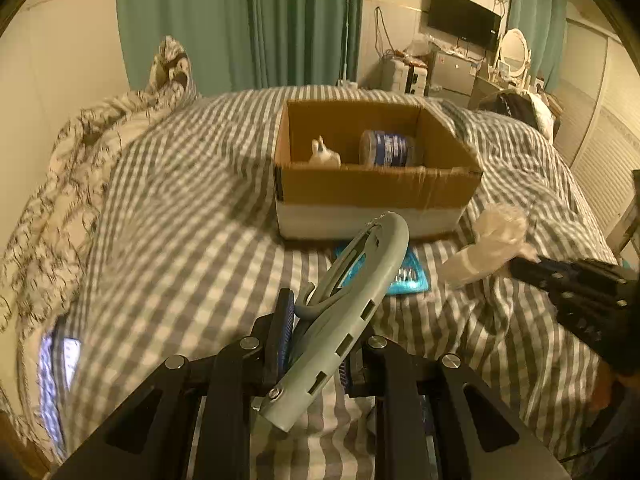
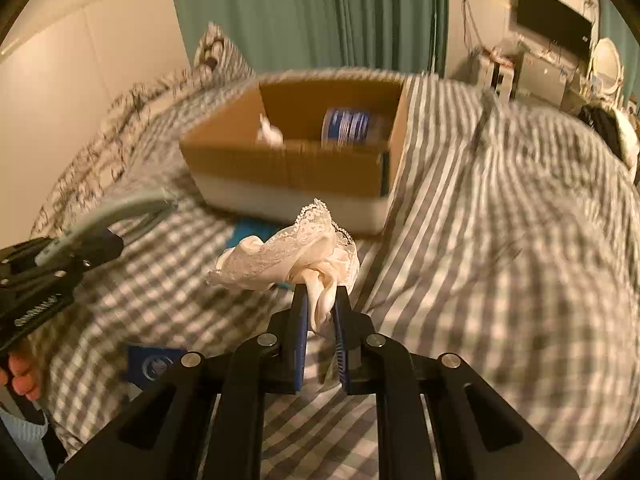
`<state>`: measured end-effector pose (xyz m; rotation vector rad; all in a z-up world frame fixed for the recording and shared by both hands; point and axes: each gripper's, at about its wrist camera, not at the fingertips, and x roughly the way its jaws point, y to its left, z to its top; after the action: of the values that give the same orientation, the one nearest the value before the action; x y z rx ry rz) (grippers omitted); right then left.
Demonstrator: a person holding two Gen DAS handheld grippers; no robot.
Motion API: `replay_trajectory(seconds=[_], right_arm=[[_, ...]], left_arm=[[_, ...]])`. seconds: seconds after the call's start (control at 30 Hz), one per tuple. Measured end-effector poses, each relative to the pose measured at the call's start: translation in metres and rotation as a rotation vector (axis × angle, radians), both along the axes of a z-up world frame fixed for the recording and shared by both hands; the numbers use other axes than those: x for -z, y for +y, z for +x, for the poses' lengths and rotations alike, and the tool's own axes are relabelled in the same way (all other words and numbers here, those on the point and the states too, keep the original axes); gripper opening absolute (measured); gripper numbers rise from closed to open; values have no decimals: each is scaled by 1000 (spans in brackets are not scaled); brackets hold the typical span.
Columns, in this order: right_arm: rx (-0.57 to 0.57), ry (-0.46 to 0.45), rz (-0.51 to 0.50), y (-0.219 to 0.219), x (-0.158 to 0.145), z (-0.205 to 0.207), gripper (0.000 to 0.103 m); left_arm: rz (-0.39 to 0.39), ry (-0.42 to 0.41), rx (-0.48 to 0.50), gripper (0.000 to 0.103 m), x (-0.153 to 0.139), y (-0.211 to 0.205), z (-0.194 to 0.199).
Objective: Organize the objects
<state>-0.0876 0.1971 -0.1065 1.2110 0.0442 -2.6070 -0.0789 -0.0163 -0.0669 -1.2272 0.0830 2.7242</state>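
Fingers of the left gripper point(image 1: 316, 344) clamp a grey-green plastic hanger point(image 1: 352, 300), the right gripper point(image 2: 320, 312) pinches a cream lace-trimmed cloth point(image 2: 296, 252), both above the checked bed point(image 1: 180, 240); next, probably, carrying them to the open cardboard box point(image 1: 376, 188).

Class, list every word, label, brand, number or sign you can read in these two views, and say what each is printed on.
None can be read.
Blue-labelled tub in the cardboard box: white print, too blurred.
Teal packet on the bed: print too small.
Dark blue card with a round emblem: blurred.
Wall television: logo too small.
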Motion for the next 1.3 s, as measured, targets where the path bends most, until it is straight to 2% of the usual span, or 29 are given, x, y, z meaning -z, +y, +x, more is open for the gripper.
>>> replay_trajectory(seconds=[0.2, 0.4, 0.57, 0.87, 1.0, 1.23, 1.3], right_arm=[[-7, 114, 7, -2, -55, -6, 12], [-21, 207, 23, -8, -111, -38, 12], [-40, 233, 0, -9, -136, -71, 12], [-58, 195, 33, -13, -126, -136, 12], [-65, 149, 38, -14, -102, -164, 12], [-64, 47, -48, -5, -54, -191, 12], [-69, 27, -61, -2, -48, -194, 17]], left_arm=[[-5, 71, 31, 19, -40, 14, -21], [-28, 133, 53, 19, -73, 31, -53], [-27, 139, 51, 19, -81, 40, -85], [-33, 76, 52, 19, -56, 57, -159], [-50, 37, 49, 19, -36, 63, -186], [-63, -39, 54, 19, 0, 62, -210], [-71, -57, 42, 22, 6, 62, -212]])
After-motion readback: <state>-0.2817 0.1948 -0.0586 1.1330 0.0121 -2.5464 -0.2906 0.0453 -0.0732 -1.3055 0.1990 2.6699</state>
